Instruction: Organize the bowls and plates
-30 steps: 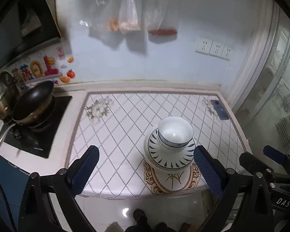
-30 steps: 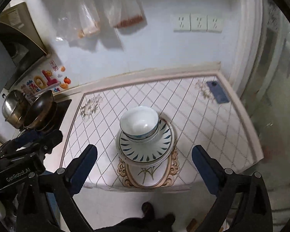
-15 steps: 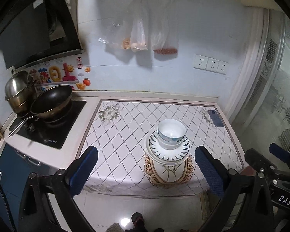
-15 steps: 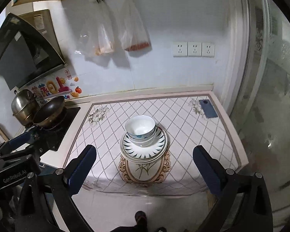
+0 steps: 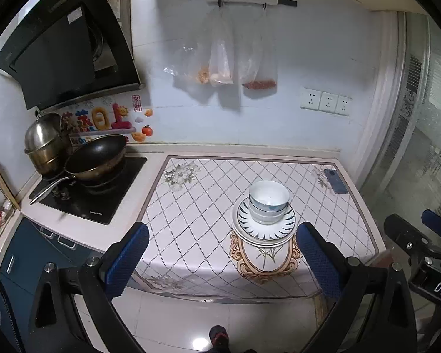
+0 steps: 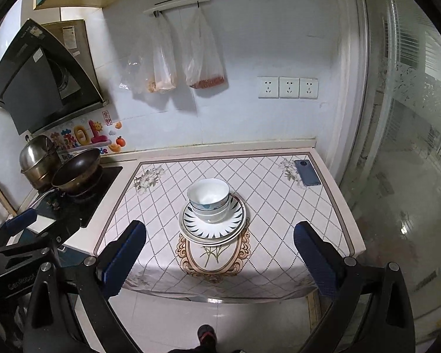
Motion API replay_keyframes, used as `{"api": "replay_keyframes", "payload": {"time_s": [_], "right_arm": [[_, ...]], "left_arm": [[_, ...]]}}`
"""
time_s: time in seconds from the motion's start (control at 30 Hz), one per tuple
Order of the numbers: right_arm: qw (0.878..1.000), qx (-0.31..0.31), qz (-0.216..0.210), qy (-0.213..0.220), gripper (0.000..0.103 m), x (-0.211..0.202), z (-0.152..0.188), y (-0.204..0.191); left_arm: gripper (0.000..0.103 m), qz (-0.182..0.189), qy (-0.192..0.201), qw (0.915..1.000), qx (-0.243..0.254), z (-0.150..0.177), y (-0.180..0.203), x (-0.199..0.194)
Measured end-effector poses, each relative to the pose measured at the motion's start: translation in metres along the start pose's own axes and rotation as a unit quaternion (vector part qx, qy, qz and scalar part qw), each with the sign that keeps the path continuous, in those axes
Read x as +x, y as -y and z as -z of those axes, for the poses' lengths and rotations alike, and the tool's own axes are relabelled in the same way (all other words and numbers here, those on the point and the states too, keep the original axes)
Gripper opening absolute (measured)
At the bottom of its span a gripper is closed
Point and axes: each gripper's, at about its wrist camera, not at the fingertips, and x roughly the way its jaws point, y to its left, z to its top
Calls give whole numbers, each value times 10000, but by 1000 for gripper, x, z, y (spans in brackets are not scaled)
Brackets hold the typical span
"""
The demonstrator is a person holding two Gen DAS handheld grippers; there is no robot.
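Observation:
White bowls (image 5: 268, 201) (image 6: 209, 198) sit nested on stacked plates (image 5: 266, 229) (image 6: 213, 229) with a dark leaf rim, near the front of the patterned counter (image 5: 205, 203) (image 6: 279, 211). My left gripper (image 5: 222, 260) is open, held back from the counter's front edge, with nothing between its blue pads. My right gripper (image 6: 220, 257) is open too, equally far back and empty. Each gripper shows at the edge of the other's view.
A stove (image 5: 88, 194) with a black wok (image 5: 98, 156) and a steel pot (image 5: 44, 144) lies to the left. A blue phone (image 5: 335, 181) (image 6: 307, 172) rests at the counter's back right corner. Bags (image 5: 220, 56) hang on the wall. A shoe (image 6: 207, 334) shows on the floor.
Both grippers have pulled back and up from the counter; the stack looks smaller and farther. The bowls and plates have not moved.

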Motion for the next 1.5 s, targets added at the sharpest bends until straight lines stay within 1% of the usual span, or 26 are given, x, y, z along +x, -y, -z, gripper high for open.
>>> {"api": "replay_keyframes", "payload": {"time_s": [0.2,0.83,1.5], "right_arm": [[10000,-7,10,49,102,0,-3,3],[10000,7,49,52,103,2,-5,12],[9999,68,130,45,103,3,-1,11]], "left_arm": [[103,-53,47,10000,-23,1,-2,-3],[103,-21,105,9999,45,-3,-1,-4],[103,34,32,10000,25,-2,-6,-1]]}}
